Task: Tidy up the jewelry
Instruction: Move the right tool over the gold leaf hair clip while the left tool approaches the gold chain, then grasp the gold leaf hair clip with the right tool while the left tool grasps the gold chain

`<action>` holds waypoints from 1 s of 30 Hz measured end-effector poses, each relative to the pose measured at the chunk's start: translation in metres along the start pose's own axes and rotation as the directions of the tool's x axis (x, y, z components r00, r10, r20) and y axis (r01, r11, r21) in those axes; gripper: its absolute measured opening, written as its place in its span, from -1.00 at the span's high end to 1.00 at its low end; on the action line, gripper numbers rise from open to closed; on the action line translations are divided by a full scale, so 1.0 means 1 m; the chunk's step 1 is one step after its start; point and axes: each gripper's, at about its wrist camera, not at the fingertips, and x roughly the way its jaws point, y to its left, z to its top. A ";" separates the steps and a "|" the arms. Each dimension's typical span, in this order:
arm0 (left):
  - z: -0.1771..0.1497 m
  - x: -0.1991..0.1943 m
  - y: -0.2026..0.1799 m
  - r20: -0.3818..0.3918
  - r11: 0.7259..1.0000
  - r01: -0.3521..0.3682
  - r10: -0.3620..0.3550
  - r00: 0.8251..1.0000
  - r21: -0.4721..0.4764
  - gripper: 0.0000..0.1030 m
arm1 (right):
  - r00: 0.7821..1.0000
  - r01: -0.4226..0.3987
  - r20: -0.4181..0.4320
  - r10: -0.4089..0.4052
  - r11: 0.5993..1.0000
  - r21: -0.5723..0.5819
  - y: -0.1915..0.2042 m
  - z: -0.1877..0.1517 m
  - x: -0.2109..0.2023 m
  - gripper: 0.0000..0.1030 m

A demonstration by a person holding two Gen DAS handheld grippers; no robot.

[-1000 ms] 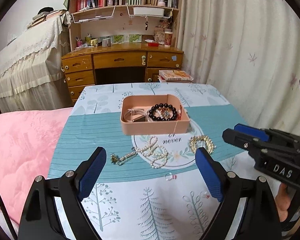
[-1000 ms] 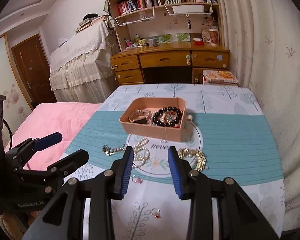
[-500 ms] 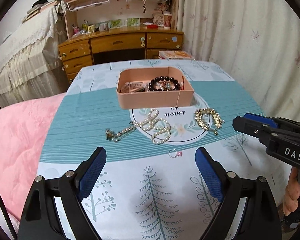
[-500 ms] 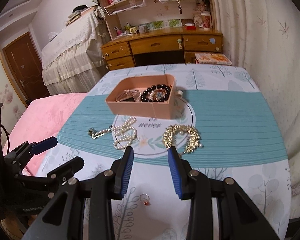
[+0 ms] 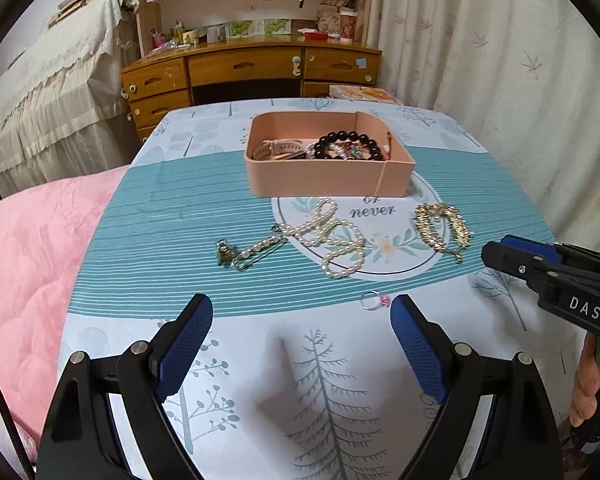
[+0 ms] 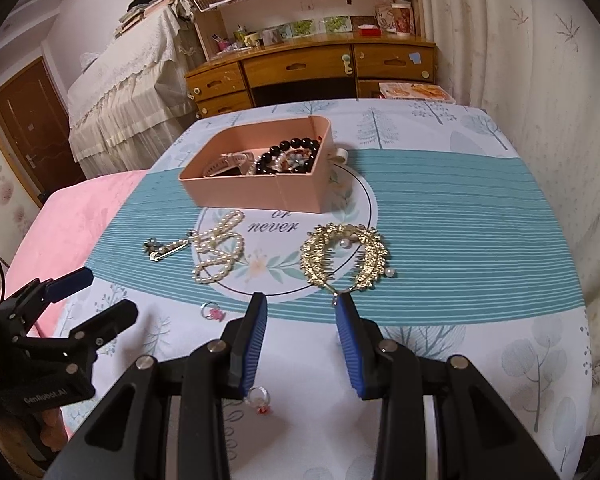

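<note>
We are holding our left gripper (image 5: 300, 344) over the near part of the table, its blue pads spread wide with nothing between them but printed cloth. Just beyond its right fingertip a small ring with a pink stone (image 5: 374, 301) is lying on the tablecloth (image 5: 160, 208), clear of the pad. Our right gripper (image 6: 302, 340) is hanging beside it, jaws partly apart and gripping nothing; bare cloth is showing in the gap. A second ring with a red stone (image 6: 259, 398) is resting on the cloth below the right gripper's left finger, and whether the pad is touching it we cannot tell.

Moving outward, the gold leaf-shaped comb with pearls (image 6: 342, 256) is lying just past the right gripper's fingertips, its lower tip near the right pad. To its left a white pearl necklace (image 5: 330, 236) is looping over the round printed emblem, and beside that a gold brooch pin (image 5: 248, 250) is lying on the teal stripes.

Farther back the pink box (image 5: 328, 178) is standing open on the cloth. Inside it a black bead bracelet (image 5: 348, 146) is sitting toward the right and a pale watch (image 5: 278, 147) toward the left. A thin cord is draping over the box's front wall.

Behind the table we are seeing a wooden desk (image 5: 252, 68) with drawers, a cream curtain (image 5: 480, 40) at the right and a pink blanket (image 5: 28, 260) at the left.
</note>
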 end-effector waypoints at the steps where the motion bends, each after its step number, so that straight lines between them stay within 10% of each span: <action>1: 0.000 0.003 0.003 -0.004 1.000 0.003 -0.003 1.000 -0.007 -0.73 | 1.000 0.003 -0.004 -0.003 1.000 0.002 -0.001 0.001 0.002 0.30; 16: 0.015 0.031 0.036 -0.045 0.998 0.023 -0.026 0.999 -0.064 -0.73 | 0.995 0.065 -0.077 -0.064 0.998 0.014 -0.042 0.036 0.055 0.30; 30: 0.018 0.039 0.053 -0.072 0.993 0.044 -0.052 0.996 -0.112 -0.73 | 0.985 -0.087 -0.169 0.019 0.911 -0.403 -0.027 0.069 0.082 0.30</action>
